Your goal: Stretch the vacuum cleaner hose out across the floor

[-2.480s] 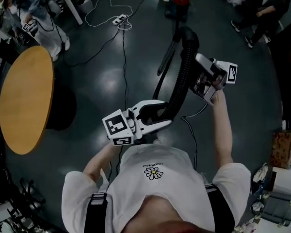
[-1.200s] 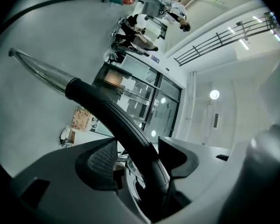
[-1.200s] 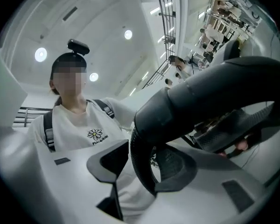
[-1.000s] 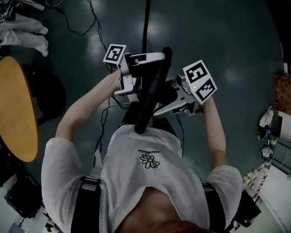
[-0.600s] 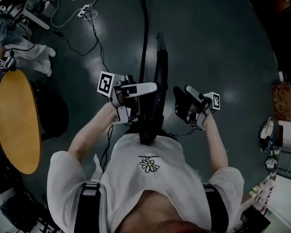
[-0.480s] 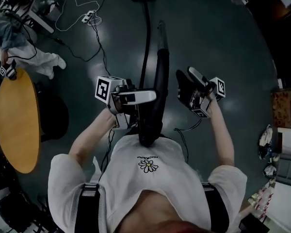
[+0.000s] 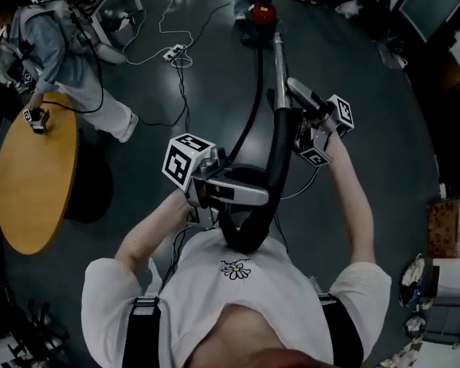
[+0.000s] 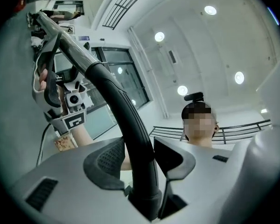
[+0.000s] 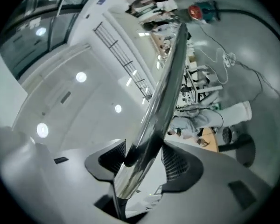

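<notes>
Because both grippers hold rigid pipe and neither holds the hose [image 7: 254, 106] itself, the stretch depends on two grips on smooth, round stock. The left gripper [image 8: 137, 160] has just been closing its jaws, and they are clenched on the black bent pipe [image 8: 123, 111] that runs between them. The right gripper [image 9: 144, 160] grasps the chrome wand [image 9: 170, 78], yet its jaws have just eased slightly wider, so the slick metal could slide or twist out. The hose seems to run from under the left jaws, away past both sets of jaws, toward the red cleaner body [image 7: 262, 12]. A hard pull could drag that body along, and the hose could snag the floor cables [image 7: 176, 48].
</notes>
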### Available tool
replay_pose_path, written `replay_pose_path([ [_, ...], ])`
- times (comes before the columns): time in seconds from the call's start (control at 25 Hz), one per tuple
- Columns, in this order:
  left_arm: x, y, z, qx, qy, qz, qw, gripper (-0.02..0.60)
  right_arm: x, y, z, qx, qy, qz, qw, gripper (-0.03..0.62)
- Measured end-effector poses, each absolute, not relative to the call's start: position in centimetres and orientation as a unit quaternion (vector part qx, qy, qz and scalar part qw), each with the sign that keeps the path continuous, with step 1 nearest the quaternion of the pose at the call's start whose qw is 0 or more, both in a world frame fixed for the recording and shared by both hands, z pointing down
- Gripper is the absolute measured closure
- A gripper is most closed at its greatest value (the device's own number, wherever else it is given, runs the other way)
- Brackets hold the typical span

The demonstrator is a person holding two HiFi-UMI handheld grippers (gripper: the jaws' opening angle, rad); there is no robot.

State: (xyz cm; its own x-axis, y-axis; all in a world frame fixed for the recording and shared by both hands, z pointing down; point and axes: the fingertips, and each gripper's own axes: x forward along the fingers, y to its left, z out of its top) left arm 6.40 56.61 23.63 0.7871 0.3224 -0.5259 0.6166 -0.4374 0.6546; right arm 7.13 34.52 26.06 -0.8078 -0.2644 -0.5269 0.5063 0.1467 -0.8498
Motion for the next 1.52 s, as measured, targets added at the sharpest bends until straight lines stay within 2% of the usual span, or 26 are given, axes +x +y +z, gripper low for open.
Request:
replay_pose_path([
  [0.08,5.4,56.2,23.8,0.856,0.260,-0.159,0.417,0.383,6.5,34.1,23.7,0.071,0.745,-0.590,0.303,0.365],
  [0.28,4.1,56.0,26.0,0.954,0.122,-0.084,0.262,0.382,5.6,38.3,15.8,0.069,0.877,-0.389,0.272,0.358],
  [0.36,4.1,56.0,25.7,0.963,0.099,-0.076,0.240,0.382,5.3,41.0,13.8,0.066,0.916,-0.315,0.240,0.358],
  [0.48,5.4,58.4,26.0,0.966,0.139,-0.024,0.216,0.382,5.4,44.6,12.7,0.066,0.947,-0.247,0.196,0.346],
  [0.64,6.7,62.4,27.8,0.952,0.215,0.022,0.218,0.381,5.5,48.2,14.3,0.069,0.962,-0.214,0.157,0.324],
  [0.88,7.1,63.9,31.8,0.954,0.206,0.078,0.204,0.381,5.6,50.1,18.3,0.052,0.972,-0.206,0.103,0.324],
  [1.52,4.6,63.9,33.3,0.942,0.209,0.022,0.263,0.382,3.7,50.4,20.2,0.035,0.976,-0.196,0.090,0.322],
])
